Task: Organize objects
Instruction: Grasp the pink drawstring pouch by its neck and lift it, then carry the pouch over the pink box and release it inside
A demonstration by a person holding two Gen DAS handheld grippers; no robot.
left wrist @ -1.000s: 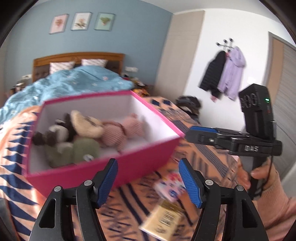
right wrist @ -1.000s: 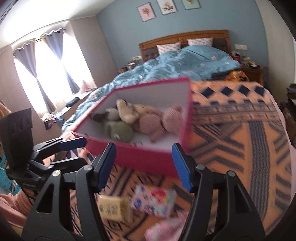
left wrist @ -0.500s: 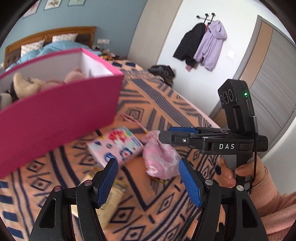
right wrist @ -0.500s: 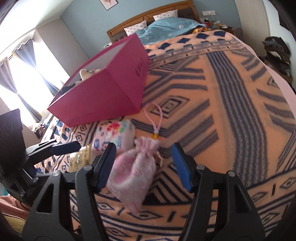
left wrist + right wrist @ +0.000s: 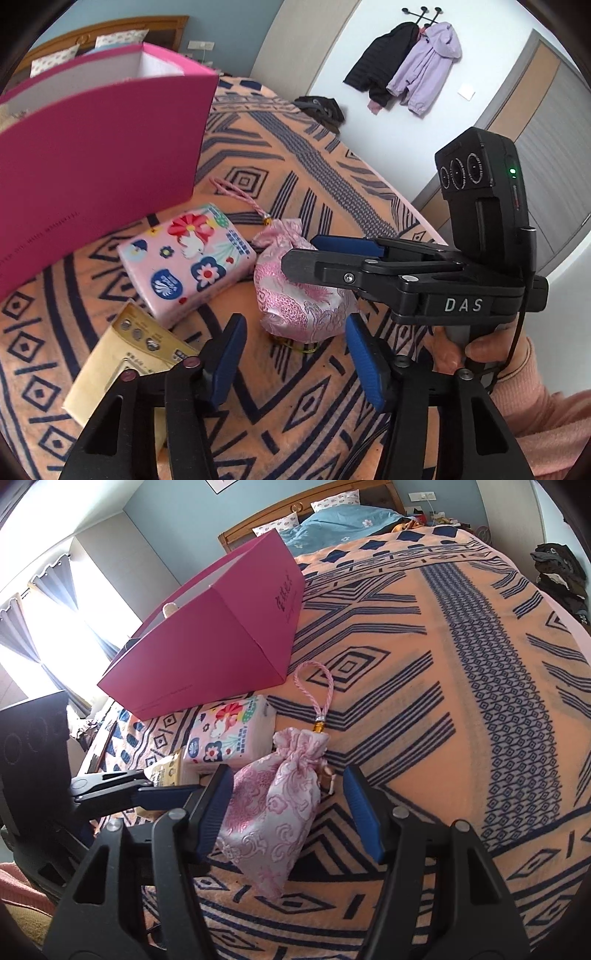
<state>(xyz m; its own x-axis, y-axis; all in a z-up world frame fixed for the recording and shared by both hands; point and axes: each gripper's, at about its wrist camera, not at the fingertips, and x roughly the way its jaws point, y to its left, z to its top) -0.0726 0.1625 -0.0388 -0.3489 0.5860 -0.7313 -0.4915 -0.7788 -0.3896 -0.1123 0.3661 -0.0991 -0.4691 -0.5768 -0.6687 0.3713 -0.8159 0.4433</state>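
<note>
pink brocade pouch [image 5: 275, 812] on the bed's orange blanket [image 5: 424, 709], beside tissue pack [image 5: 225, 734] | my right hand-held gripper [image 5: 288, 810] open astride it | left hand-held gripper [image 5: 291, 356] just narrowed, nothing gripped

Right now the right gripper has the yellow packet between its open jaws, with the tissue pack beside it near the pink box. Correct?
Not quite. What lies between the right gripper's open jaws is the pink drawstring pouch, not the yellow packet; the right wrist view shows it. The packet lies further left. The tissue pack is beside the pouch, near the pink box.
</note>
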